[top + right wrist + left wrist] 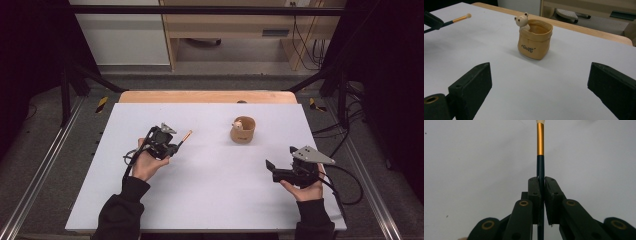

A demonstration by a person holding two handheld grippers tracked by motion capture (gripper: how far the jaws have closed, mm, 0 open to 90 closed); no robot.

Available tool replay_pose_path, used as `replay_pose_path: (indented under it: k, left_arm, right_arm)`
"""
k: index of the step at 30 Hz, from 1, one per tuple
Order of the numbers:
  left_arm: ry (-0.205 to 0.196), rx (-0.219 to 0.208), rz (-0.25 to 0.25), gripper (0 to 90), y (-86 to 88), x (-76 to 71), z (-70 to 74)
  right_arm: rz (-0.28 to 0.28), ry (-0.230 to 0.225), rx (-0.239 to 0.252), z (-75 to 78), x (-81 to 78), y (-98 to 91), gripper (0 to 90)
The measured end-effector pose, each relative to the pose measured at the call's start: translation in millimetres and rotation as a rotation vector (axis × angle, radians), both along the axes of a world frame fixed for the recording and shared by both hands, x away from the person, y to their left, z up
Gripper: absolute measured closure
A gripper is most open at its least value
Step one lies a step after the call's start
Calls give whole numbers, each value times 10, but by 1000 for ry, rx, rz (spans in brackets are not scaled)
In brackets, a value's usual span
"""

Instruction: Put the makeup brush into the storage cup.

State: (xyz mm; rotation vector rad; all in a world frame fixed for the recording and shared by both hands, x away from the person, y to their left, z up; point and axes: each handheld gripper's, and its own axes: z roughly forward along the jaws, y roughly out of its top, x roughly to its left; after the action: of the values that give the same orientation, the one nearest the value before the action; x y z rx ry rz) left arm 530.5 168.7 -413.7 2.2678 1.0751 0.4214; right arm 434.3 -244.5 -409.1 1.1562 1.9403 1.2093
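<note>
A thin makeup brush (540,152) with a dark handle, gold ferrule and pale tip is clamped between the jaws of my left gripper (176,145), pointing away from the hand toward the table's middle (186,135). A tan sack-shaped pot (243,130) with a small bear figure on its rim stands on the white table, right of the brush tip. In the right gripper view the pot (535,40) sits ahead, and the brush tip (461,18) shows at the far left. My right gripper (270,168) rests low at the right, jaws wide apart with nothing between them.
The white tabletop (210,190) has a wooden strip (207,97) along its far edge. Black frame posts and cables flank the table at both sides. A wooden shelf unit (240,25) stands on the floor beyond.
</note>
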Motion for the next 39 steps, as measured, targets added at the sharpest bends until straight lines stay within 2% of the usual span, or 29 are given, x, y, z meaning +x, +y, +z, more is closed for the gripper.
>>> replay_pose_path:
  k: [10, 12, 20, 22, 24, 30, 35, 39]
  left_arm:
    - [-88, -80, -24, 831, 43, -269, 55]
    - [-111, -109, -25, 832, 45, -334, 64]
    - [-164, -170, -41, 831, 58, -536, 88]
    - [-180, -187, -41, 831, 67, -585, 82]
    - [-192, -187, -38, 831, 75, -618, 85]
    - [-231, -234, -22, 831, 120, -728, 101]
    - [-256, -269, -15, 831, 121, -791, 105]
    - [-281, -278, -15, 831, 99, -839, 130]
  right_arm:
    - [5, -3, 7, -7, 3, 12, 56]
    - [4, -3, 11, -6, 1, 12, 56]
    - [9, -4, 16, 0, -3, 21, 60]
    - [12, -4, 30, 5, -7, 30, 61]
    - [15, -6, 30, 7, -9, 40, 61]
    - [29, -10, 34, 30, -22, 93, 67]
    - [37, -5, 67, 48, -34, 129, 76]
    - [44, -16, 82, 85, -52, 163, 78]
